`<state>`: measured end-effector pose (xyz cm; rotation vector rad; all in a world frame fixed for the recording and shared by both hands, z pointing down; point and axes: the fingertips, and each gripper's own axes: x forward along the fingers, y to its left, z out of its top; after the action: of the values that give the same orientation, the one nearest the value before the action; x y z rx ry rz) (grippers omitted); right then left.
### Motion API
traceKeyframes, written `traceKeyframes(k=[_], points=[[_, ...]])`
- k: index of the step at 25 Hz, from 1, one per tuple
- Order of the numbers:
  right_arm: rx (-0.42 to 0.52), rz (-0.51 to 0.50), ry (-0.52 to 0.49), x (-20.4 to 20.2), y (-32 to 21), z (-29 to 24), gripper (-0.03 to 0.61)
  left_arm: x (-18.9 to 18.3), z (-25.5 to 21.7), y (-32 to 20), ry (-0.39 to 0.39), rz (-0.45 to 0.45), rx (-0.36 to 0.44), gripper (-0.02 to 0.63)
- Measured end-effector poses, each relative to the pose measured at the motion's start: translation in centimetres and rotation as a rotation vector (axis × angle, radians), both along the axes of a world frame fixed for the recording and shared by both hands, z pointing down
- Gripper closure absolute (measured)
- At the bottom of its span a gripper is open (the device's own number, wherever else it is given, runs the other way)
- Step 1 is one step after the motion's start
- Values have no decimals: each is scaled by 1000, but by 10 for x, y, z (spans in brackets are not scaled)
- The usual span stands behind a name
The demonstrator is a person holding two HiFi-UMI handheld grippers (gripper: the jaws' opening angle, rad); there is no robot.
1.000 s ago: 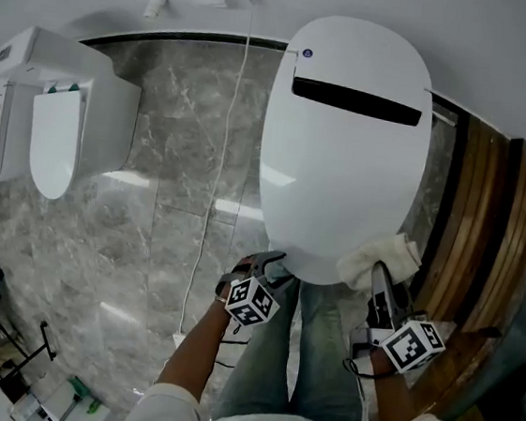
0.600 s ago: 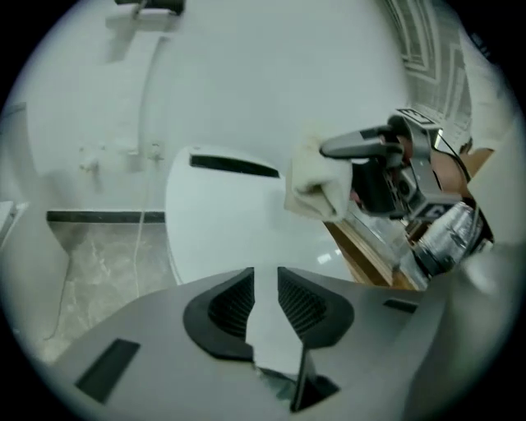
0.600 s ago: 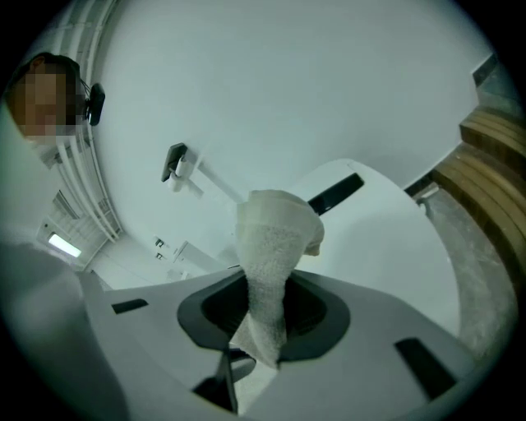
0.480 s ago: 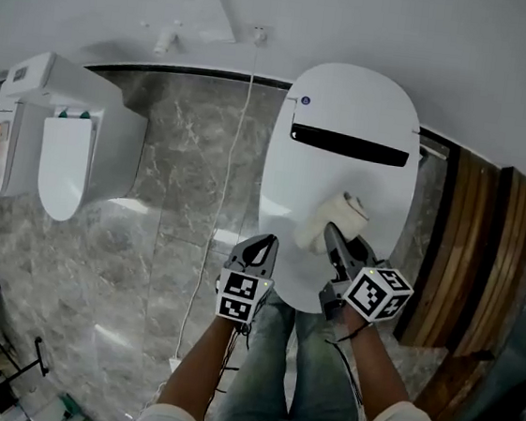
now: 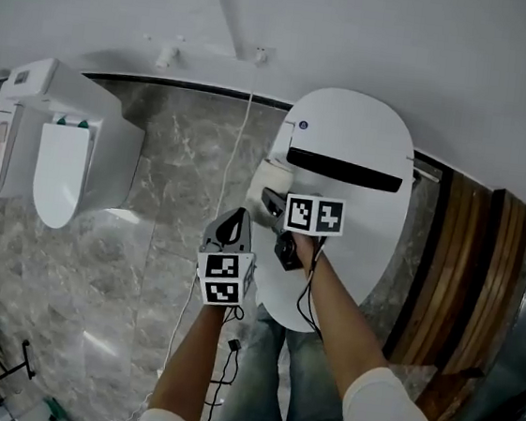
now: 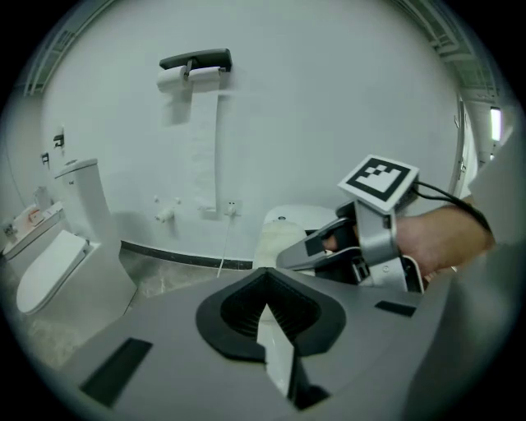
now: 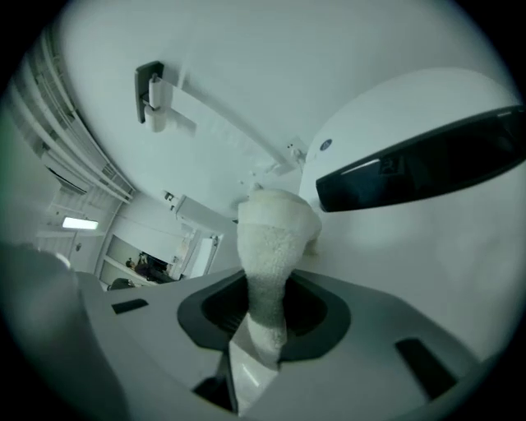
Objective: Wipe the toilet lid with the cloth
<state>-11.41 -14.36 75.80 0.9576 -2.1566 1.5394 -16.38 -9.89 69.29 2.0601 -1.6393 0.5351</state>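
While the R hand-held gripper (image 5: 271,200) pinches the white cloth (image 5: 268,179) tight btw its jaws, the cloth sits at the left rim of the toilet lid (image 5: 366,136), as the head view shows it. It is toward the back, just by the end of the black strip (image 5: 345,170). The cloth sticks out past the jaw tips as a thick fluffy roll and looks to touch the lid right at the edge. The person's R arm (image 5: 337,308) reaches in over the front part of the lid. The right side of the lid is bare.

The L hand-held gripper (image 5: 236,219) hangs over the grey floor (image 5: 134,266), just beside the lid's left rim but not touching it. Its jaws have just been closing and are now together w/ nothing in them.

Room to move: the white wall (image 5: 433,45) is right behind the lid's back edge. On the right, brown wood boards (image 5: 469,266) run close by the lid, so that side is tight. On the left, a wide strip of floor lies btw this toilet and a 2nd toilet (image 5: 61,158), which is well apart. A thin white cord (image 5: 235,145) hangs down the wall and runs over the floor near the lid's left rim, close to both grippers.
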Motion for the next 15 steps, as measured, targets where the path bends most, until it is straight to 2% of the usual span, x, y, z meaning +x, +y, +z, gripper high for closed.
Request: traceKeyframes(k=[2,5,10,15], points=[[-43,-24,99,4,-1,18,494,2,6,7,8,-6,-14,600],[-48,-59,209,20,-1,29,494,11,11,15,20,-4,-29,600],[-53,-59,234,64,5,28,494,32,14,16,26,36,-31,600],[-68,40,280,159,15,27,494,58,19,15,45,73,-45,600]])
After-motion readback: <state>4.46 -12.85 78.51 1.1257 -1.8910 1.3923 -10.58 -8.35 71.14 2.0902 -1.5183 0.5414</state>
